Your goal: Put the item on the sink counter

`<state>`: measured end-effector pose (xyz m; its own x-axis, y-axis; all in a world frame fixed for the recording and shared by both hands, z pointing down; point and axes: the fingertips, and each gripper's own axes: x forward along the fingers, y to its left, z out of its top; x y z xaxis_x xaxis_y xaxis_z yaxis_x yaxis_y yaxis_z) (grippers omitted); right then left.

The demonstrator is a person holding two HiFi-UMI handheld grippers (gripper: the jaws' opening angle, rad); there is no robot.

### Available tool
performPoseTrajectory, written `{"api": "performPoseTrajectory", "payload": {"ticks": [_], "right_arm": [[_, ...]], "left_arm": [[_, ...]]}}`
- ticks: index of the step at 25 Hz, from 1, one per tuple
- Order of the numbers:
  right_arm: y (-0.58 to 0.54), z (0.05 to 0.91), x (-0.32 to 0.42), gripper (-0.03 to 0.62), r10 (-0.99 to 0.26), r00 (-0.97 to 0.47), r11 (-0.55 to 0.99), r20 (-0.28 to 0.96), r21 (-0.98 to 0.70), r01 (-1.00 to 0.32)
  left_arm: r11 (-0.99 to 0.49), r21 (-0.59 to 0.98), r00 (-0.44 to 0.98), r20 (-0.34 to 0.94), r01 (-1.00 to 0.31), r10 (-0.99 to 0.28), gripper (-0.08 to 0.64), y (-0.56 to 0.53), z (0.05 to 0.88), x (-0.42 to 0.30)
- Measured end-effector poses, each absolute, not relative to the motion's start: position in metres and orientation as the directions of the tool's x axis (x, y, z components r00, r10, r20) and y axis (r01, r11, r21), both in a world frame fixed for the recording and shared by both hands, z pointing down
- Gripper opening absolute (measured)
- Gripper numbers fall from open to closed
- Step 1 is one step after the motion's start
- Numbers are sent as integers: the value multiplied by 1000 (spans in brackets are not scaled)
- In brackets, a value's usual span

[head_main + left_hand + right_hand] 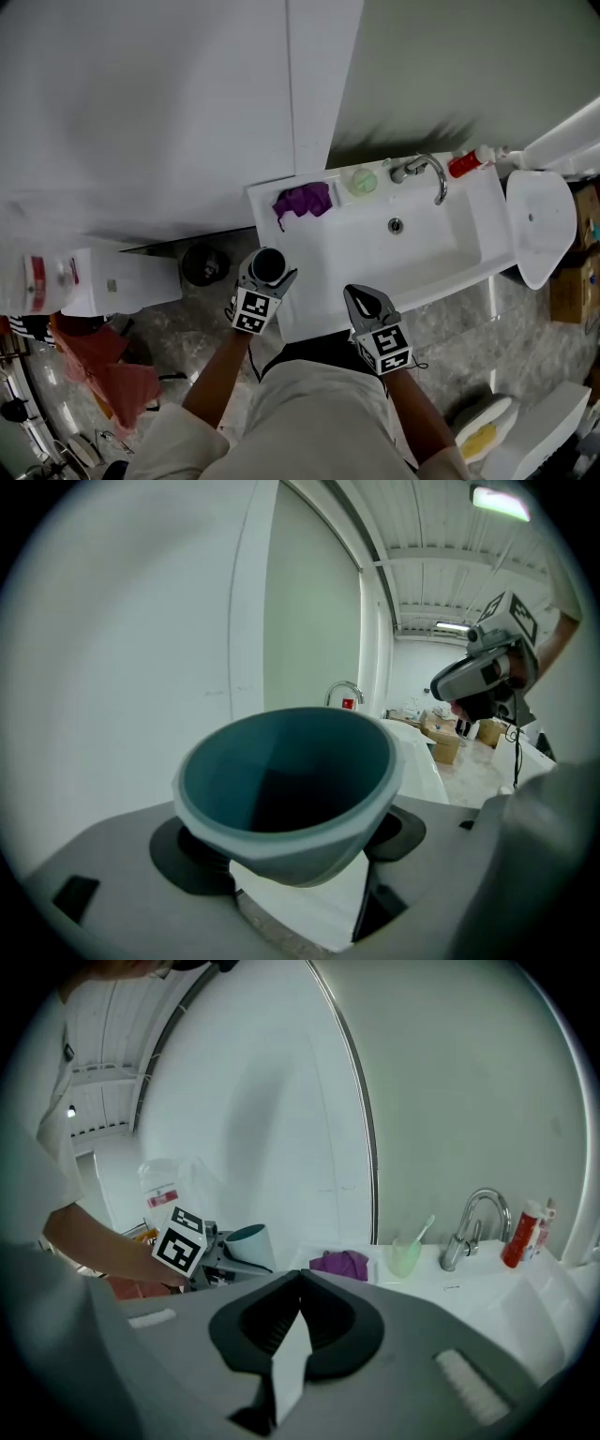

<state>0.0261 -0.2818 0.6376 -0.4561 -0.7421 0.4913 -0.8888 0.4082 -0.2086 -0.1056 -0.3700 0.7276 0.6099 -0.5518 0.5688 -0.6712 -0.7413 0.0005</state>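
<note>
Carry is under way; the cup isn't down yet.
Left claw [271, 279] is pinching the grey plastic cup with teal inside [286, 789], jaws wide around its body, holding it over the white sink counter's [314, 261] near-left corner, 7 o'clock from the drain [396, 225]. Placing and releasing are pending. Right claw [298, 1321] is idling, pressed together, empty.

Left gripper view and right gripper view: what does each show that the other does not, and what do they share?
Only the left gripper view shows the cardboard boxes. Only the right gripper view shows the purple cloth and the green cup with a toothbrush. Both show the faucet and the cup held in the left gripper.
</note>
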Motion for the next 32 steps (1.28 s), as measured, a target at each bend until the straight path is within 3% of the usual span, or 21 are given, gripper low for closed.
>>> {"api": "performPoseTrajectory", "payload": {"ticks": [15,32], "right_arm": [[-315,676,38,11,-700,-463,383,543,-262,-886],[-346,711,40,11,-635,-512,421,578,-296,-857]], "left_arm": [[-792,-116,564,641,-599,-520,380,-423,816,-77],[-770,-147,518,660,-620,-543,382,-456,860,-64]]}}
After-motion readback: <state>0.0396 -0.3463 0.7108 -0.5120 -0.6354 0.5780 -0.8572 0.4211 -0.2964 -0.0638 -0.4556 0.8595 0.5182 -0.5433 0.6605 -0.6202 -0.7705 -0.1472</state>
